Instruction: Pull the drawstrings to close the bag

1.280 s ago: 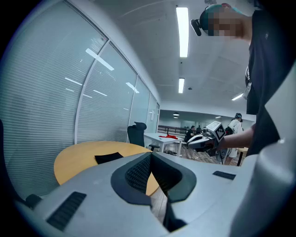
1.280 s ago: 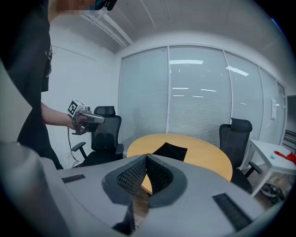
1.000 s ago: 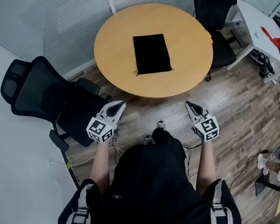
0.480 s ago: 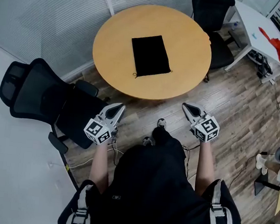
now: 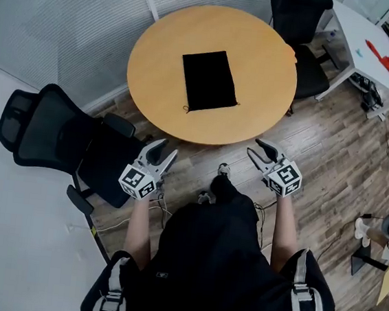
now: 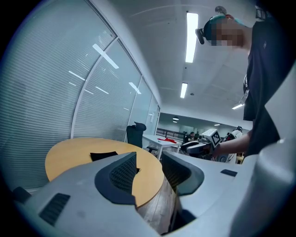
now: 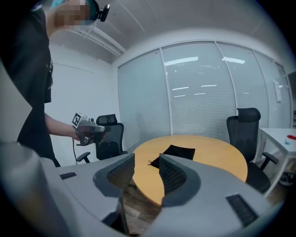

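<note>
A flat black cloth bag [image 5: 209, 80] lies on a round wooden tabletop [image 5: 156, 57], drawstrings [image 5: 188, 103] barely visible; the left tool [image 5: 165, 149] and right tool [image 5: 259, 148], just opened, are empty.

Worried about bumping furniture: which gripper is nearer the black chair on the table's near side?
Left. The left gripper is beside the chair; the right gripper is across the person's body.

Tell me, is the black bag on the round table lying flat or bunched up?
Flat. The black bag lies as a smooth rectangle on the round table, its near edge ungathered.
</note>
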`<state>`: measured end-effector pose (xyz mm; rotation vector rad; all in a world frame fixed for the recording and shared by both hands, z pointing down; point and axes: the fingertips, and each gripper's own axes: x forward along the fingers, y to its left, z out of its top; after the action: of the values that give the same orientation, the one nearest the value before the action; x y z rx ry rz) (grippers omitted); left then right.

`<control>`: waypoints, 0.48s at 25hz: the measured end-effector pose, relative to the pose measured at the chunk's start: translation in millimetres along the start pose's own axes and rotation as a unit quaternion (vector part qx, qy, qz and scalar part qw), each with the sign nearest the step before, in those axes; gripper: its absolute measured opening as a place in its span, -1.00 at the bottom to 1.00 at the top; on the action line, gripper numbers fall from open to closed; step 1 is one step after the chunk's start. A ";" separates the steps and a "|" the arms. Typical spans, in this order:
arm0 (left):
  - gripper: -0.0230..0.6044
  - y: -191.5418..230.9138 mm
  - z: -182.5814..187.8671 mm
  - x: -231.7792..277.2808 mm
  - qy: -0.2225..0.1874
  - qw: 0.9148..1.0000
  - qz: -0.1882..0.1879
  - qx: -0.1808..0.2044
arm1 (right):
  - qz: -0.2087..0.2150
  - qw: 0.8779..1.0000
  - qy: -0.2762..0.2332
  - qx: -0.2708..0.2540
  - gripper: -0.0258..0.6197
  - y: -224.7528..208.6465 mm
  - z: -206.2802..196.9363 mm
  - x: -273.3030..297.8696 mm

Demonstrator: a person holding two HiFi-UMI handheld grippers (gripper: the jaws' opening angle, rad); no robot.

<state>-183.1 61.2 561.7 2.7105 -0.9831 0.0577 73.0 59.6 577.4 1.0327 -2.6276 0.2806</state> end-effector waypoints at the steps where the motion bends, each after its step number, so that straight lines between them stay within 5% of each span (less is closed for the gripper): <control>1: -0.44 3.2 -2.7 3.8 0.008 1.000 0.002 0.003 | 0.001 1.000 0.004 -0.003 -0.24 -4.4 -1.8 3.4; 12: -0.44 41.1 -22.9 49.9 0.065 0.997 0.048 -0.004 | 0.037 0.998 0.041 -0.007 -0.38 -68.2 -9.3 44.2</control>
<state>-169.7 5.4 599.3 2.6132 -1.0697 0.2445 91.2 -14.7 606.2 0.9023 -2.5934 0.3144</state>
